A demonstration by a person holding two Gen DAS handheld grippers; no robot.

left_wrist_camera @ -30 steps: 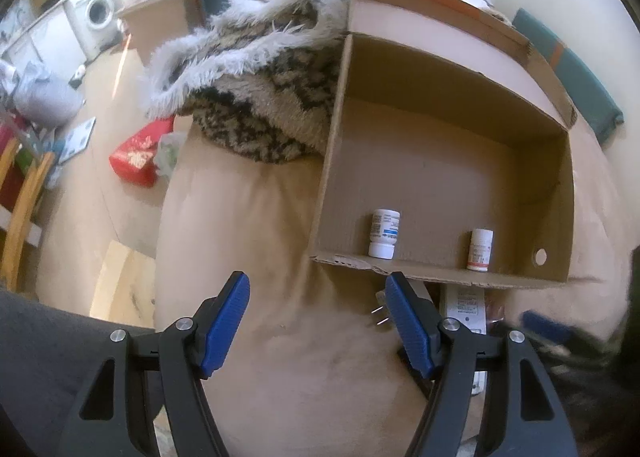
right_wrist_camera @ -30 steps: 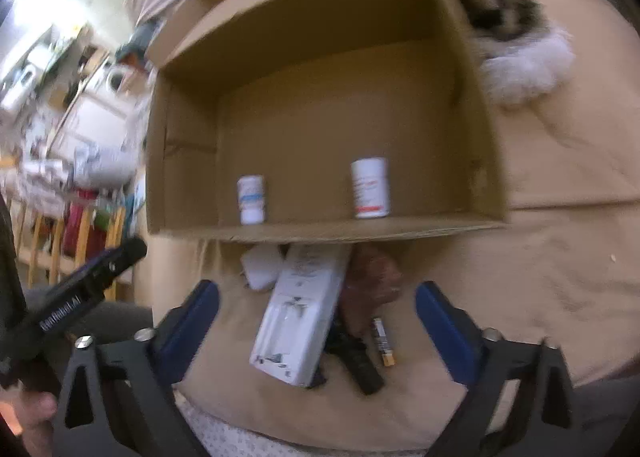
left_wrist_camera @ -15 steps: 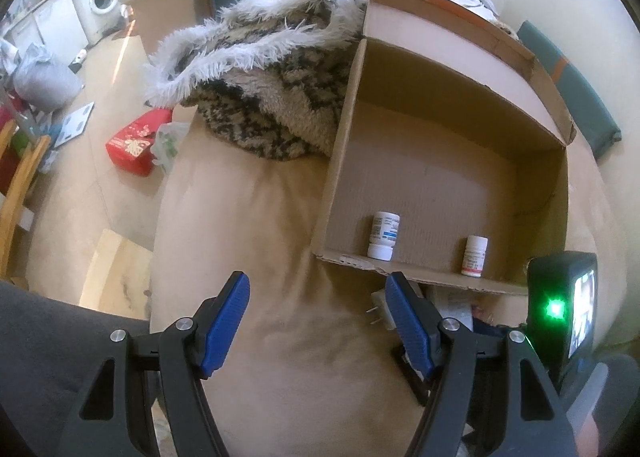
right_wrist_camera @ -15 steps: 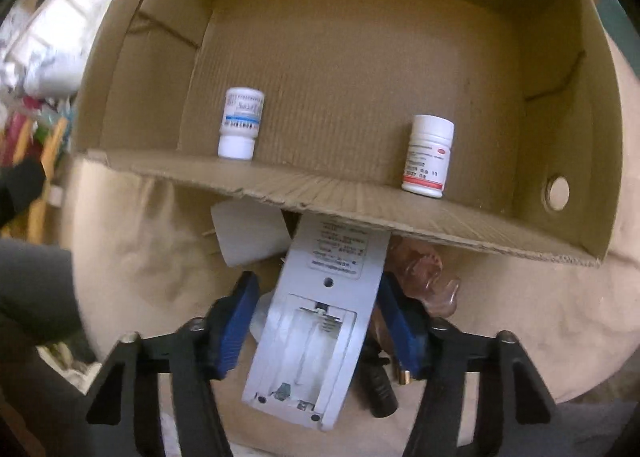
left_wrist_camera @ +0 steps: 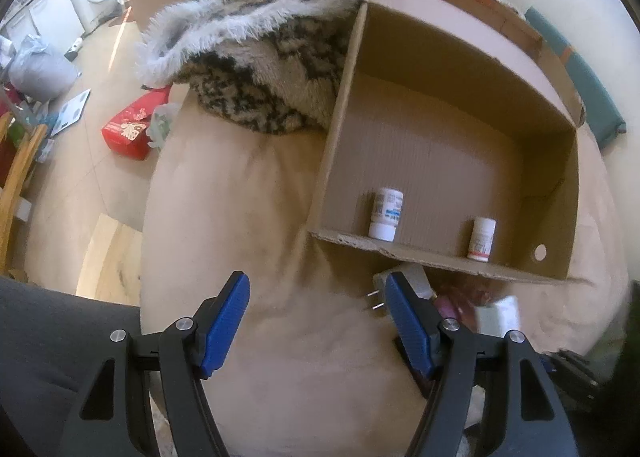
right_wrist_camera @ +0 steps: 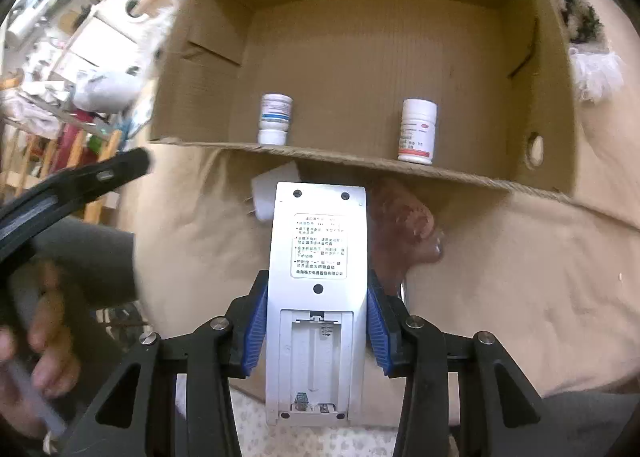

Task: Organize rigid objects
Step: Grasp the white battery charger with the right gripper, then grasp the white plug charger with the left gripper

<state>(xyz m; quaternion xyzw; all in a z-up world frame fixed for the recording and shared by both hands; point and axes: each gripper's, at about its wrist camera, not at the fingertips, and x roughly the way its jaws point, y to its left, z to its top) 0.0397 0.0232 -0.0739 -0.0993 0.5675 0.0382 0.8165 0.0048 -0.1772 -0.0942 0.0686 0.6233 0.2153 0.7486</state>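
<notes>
Step in hand, as judged from the scene: secure the white remote control (right_wrist_camera: 317, 297) in the right hand-held gripper (right_wrist_camera: 316, 331) and carry it into the cardboard box (right_wrist_camera: 360, 57). The jaws are closing, with the remote between them and the blue pads (right_wrist_camera: 253, 331) against its long edges.

To do this well:
- Complete the closure before lifting; the casing is smooth and hard, so a partial clamp may let it slide.
- The grip sits at the lower half, beside the open battery bay — the label end projects well forward. Lift level so the overhang does not twist the remote in the pads.
- Clear the near cardboard wall (right_wrist_camera: 400, 169) before moving forward; it stands just beyond the remote's far end.
- Set the remote down apart from the blue-labelled bottle (right_wrist_camera: 275, 119) and the red-labelled bottle (right_wrist_camera: 417, 131), both upright just inside that wall.

Position: the remote lies back-up on the beige cushion (right_wrist_camera: 520, 277), in front of the box, pointing towards it. A white plug adapter (right_wrist_camera: 266, 193) and a reddish object (right_wrist_camera: 408, 229) flank its far end.

The left hand-held gripper (left_wrist_camera: 318, 321) is open and holds nothing — it hangs over bare cushion, left of the items.
</notes>
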